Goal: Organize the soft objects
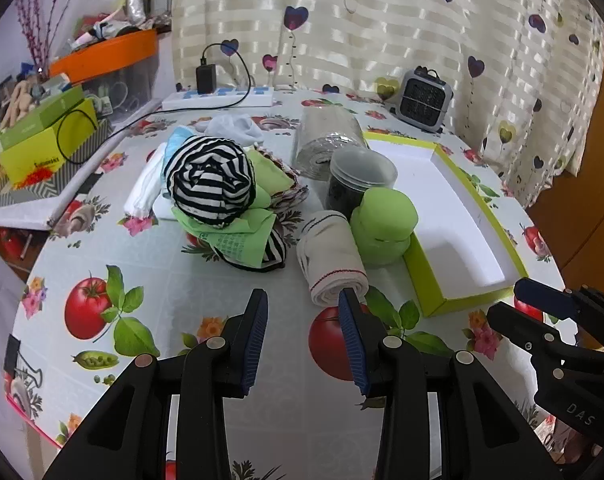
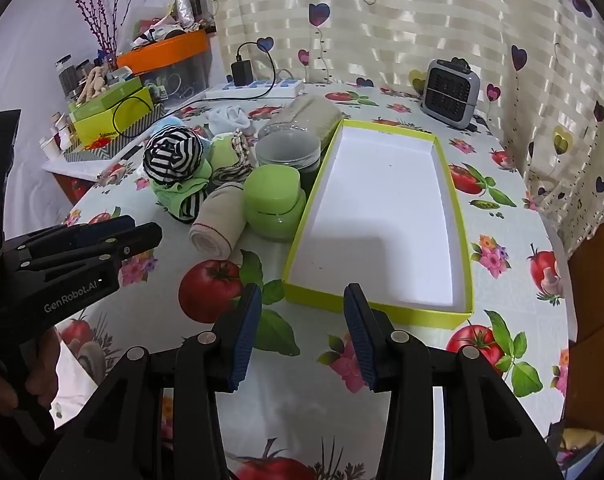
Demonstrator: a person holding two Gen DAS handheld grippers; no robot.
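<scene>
1. Left hand-held gripper [image 1: 303, 316]: jaws apart at a moderate gap, nothing btwn pads, angled down over the tabletop [image 1: 206, 292].
2. Right hand-held gripper [image 2: 302, 312]: jaws wide, empty, aimed at near wall of the green-edged box [image 2: 459, 216]. Box interior white, nothing in it.
3. Soft items lie in a cluster left of the box: striped black/white bundle [image 1: 212, 182] on top of green cloths [image 1: 238, 228]; white folded cloth [image 1: 142, 192] beside them; pale socks [image 1: 234, 126] farther back.
4. Nearest soft item = rolled cream towel [image 1: 331, 260], w/ thin red stripe. Lies on tabletop touching the green lidded jar [image 1: 381, 220], which sits against the box's left wall.
5. Key relation: roll lies just ahead of left gripper, slightly to its right; open end of roll sits right at the tip of the right-side finger [image 1: 351, 320]. Long axis runs away from the gripper, tilted a bit leftward.
6. Left gripper clearly nearer to roll than right one; right is nearer to box.
7. Judgement: left would need small shift rightward so the jaws straddle the roll across its width. Risk: nudging jar or clear tub [image 1: 361, 178] behind it.
</scene>
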